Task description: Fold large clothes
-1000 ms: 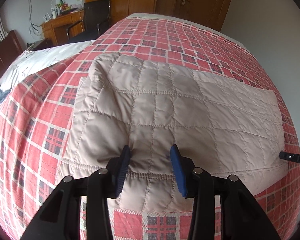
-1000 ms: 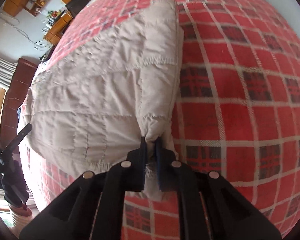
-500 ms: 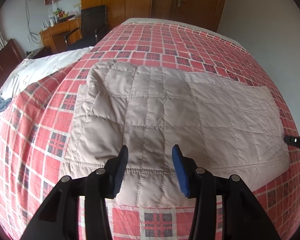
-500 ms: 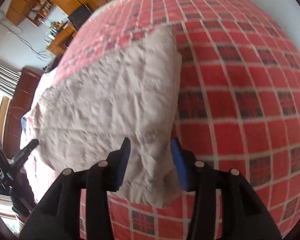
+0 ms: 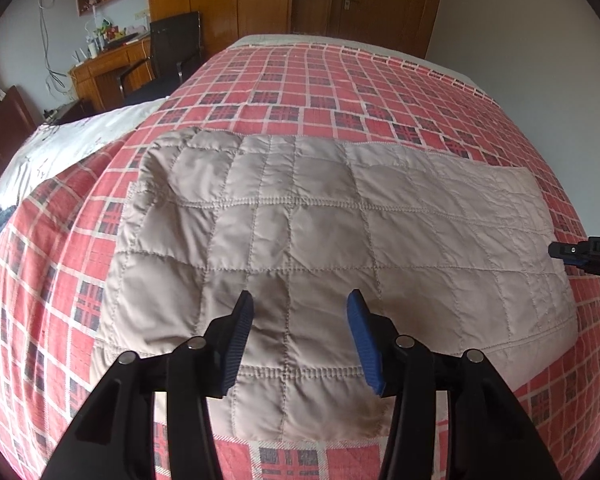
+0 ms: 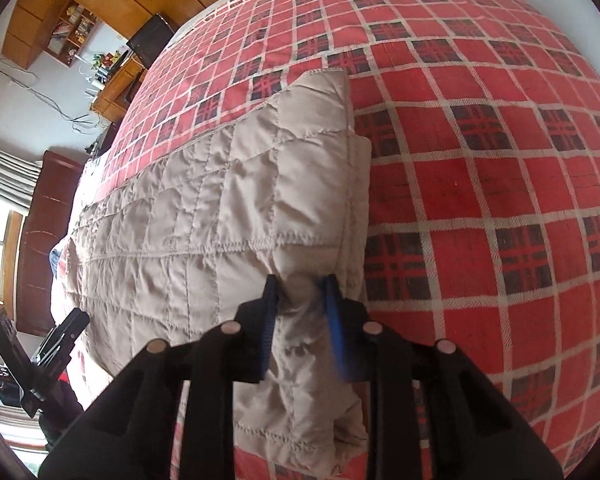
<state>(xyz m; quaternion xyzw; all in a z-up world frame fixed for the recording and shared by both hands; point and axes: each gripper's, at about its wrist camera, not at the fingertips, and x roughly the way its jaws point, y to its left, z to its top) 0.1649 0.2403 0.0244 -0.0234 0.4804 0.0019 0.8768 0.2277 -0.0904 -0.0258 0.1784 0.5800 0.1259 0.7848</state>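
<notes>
Both grippers differ from a second ago: left gripper (image 5: 300, 320) hangs wide open, empty, backed off above the beige quilted padded garment (image 5: 320, 232), which lies folded flat on the red plaid bedspread (image 5: 340, 92). Right gripper (image 6: 300, 300), which released half a second ago, is partly closed again, pinching a bunch at the garment's near right corner; next fold likely starting.

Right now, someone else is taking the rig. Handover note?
Left hand-held gripper: open, holding nothing, poised over the near edge of the beige quilted garment.
Right hand-held gripper: fingers partly closed around a bunch of fabric at the garment's right end; whether the pinch is firm, cannot tell.
Garment: lies folded into a long rectangle across the red plaid bedspread, layers stacked at the right end.
Done: at least one fold is in, judging by the doubled edges.
Left: probably fold end to end; the left gripper needs a grip first.
</notes>
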